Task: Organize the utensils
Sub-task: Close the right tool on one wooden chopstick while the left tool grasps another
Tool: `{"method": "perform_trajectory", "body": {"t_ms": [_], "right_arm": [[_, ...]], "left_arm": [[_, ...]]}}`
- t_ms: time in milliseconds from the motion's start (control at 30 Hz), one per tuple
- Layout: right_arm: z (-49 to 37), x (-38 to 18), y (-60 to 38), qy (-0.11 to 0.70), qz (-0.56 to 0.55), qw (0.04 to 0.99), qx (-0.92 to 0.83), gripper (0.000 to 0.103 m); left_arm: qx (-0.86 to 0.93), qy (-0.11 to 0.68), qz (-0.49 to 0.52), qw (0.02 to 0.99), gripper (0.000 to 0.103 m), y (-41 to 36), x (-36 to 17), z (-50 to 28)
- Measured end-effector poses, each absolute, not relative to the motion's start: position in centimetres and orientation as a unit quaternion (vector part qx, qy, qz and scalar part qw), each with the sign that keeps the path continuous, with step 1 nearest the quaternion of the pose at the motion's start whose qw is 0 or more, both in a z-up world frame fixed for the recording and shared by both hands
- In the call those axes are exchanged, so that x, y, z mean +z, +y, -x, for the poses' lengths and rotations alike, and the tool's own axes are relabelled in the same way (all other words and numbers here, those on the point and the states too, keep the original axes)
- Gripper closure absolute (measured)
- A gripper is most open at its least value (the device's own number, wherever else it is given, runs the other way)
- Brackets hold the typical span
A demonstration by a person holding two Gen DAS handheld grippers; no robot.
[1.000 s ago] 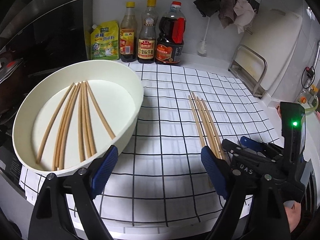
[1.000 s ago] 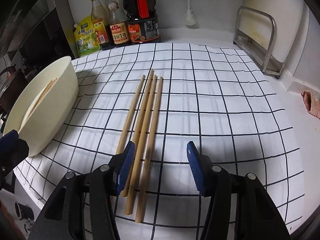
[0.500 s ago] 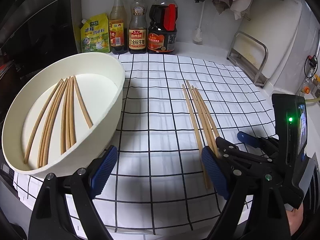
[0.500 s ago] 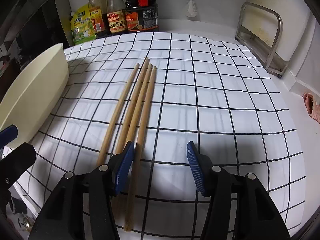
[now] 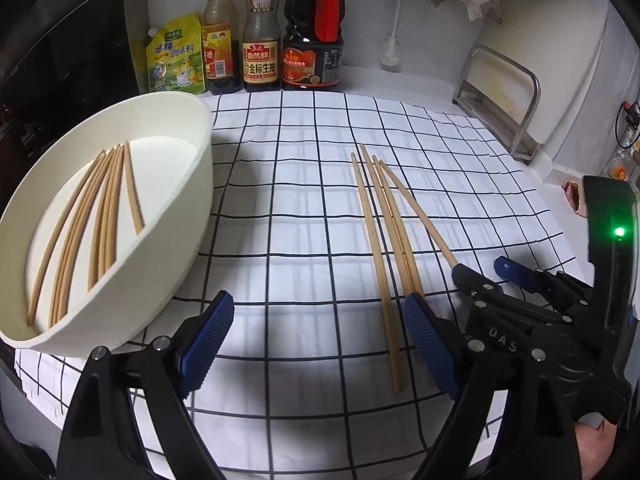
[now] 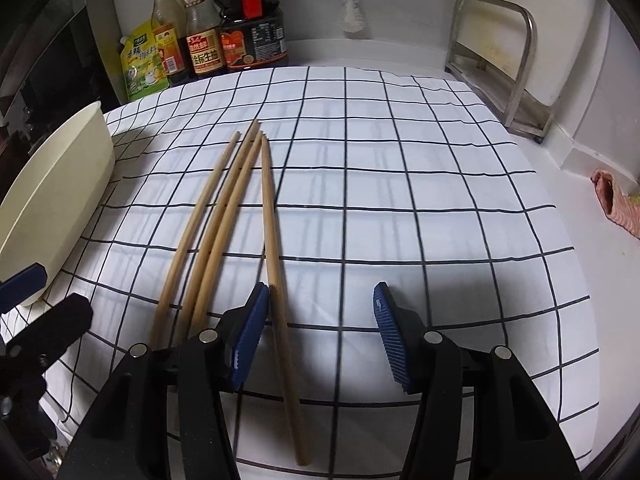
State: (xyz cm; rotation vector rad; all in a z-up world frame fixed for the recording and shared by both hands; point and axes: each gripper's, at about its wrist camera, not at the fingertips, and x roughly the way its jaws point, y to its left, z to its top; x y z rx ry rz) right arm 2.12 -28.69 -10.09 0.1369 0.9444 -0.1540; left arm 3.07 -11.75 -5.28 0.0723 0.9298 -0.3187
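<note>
4 chopsticks (image 6: 224,216) are seen lying flat on the checked cloth (image 6: 400,184), just in front of the right gripper (image 6: 318,334). Its blue pads (image 6: 390,334) are held wide apart and nothing is pinched. 1 stick, the split-off chopstick (image 6: 274,256), is angled away from the other 3 and runs into the gap between the 2 pads, close beside the left pad. Whether that pad is touched cannot be told. Its long line goes straight ahead from the gripper, with the thin tip far away and the thick end near the gripper. The other 3 sticks are left outside the gap, on the left side of it, and are pointed the same way with a small lean. The right gripper is the nearer 1. The left gripper (image 5: 320,350) is also held open and empty, and the white bowl (image 5: 172,240) with more sticks inside is found ahead of it on its left. A squeeze on the 1 stick is judged to be next.
</note>
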Motion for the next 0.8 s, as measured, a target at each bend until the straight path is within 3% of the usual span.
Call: {"method": "perform_trajectory", "body": {"t_ms": [800], "right_arm": [[-2.0,-10.2,-29.9,0.448,-0.071,0.888,-0.074,0.051]], "left_arm": [[-0.113,0.475,-0.058,0.871,0.017,-14.9,-8.4,-6.3]]}}
